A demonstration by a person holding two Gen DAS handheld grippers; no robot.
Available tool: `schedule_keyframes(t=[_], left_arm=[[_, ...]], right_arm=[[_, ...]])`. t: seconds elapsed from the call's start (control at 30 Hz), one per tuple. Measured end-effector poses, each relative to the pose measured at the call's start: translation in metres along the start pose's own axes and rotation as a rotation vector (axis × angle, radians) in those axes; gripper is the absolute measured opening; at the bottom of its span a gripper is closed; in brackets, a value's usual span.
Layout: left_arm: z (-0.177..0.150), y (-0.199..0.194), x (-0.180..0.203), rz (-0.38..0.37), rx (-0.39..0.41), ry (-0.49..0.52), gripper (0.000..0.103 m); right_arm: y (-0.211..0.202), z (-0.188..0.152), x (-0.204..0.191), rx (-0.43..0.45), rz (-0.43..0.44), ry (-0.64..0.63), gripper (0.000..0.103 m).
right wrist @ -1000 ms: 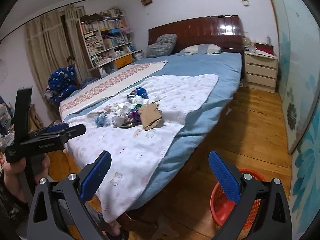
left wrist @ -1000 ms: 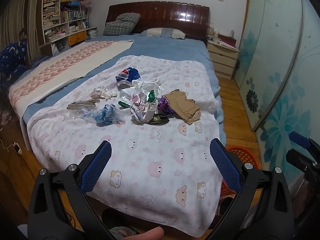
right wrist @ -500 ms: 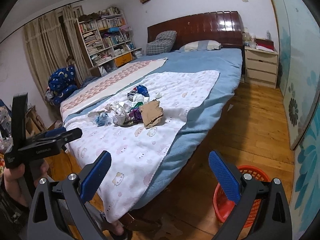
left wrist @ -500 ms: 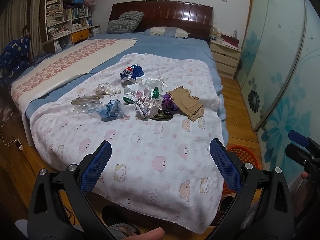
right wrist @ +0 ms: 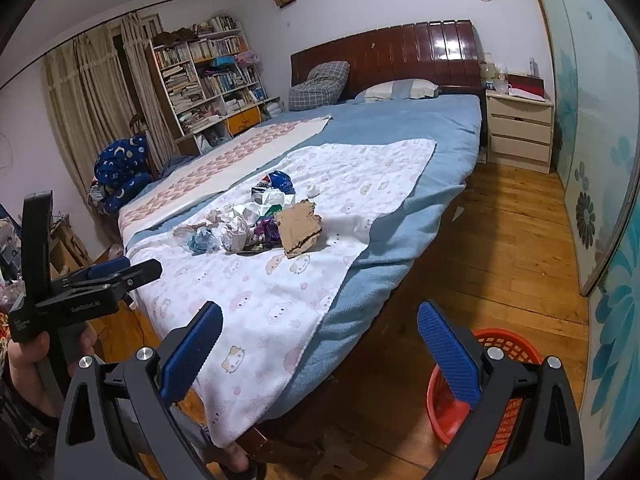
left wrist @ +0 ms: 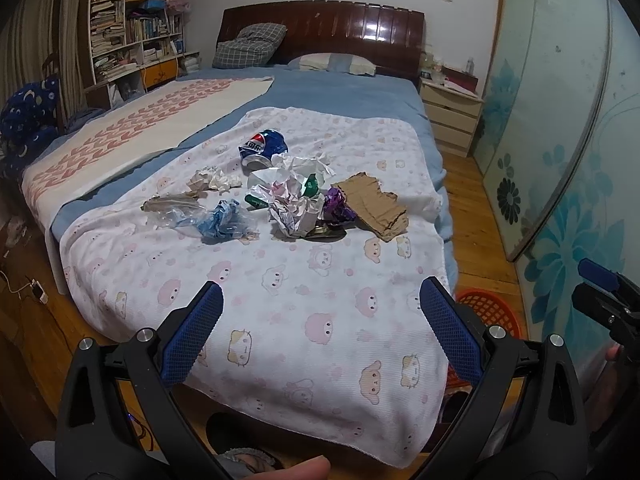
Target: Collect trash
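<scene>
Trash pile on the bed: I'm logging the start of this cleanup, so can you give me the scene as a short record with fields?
surface: white patterned blanket over a blue bed
trash: one pile mid-blanket
items: crushed blue soda can, torn cardboard, crumpled paper, blue plastic wrap, purple wrapper
bin: red basket on the floor by the bed's foot corner
left hand-held gripper: open, holding nothing, short of the pile
right hand-held gripper: open, holding nothing
</scene>
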State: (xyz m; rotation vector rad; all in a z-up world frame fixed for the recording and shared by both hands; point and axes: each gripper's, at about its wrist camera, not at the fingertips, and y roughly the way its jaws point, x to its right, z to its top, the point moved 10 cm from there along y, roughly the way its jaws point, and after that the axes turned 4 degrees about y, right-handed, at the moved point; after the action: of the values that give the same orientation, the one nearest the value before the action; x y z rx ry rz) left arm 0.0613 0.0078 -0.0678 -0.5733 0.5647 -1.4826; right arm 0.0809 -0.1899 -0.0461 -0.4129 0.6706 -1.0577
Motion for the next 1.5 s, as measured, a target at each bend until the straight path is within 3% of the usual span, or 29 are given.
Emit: schedule_keyframes(t=[0.8,1.1,1.3,1.5], left_arm=[[0.003,0.002,0.001,-0.005,0.006,-0.001,0.098],[0.005,0.001,-0.003,-0.005,0.002,-0.015,0.098],[0.007,0.002,-0.014,-0.003,-0.002,-0.047,0.098],[0.007,0.007,-0.029,0.001,-0.017,-0.089,0.098]], right_arm=[[0.005,-0.005,0.001,-0.003,0.0,-0.001,0.096],[0.012,0.002,-0.003,-0.042,0.025,0.022,0.096],[0.072,0.043,-0.034,-0.104,0.021,-0.131,0.096],[0.19,0.066,-0.063,-0.263,0.028,-0.207,0.096]])
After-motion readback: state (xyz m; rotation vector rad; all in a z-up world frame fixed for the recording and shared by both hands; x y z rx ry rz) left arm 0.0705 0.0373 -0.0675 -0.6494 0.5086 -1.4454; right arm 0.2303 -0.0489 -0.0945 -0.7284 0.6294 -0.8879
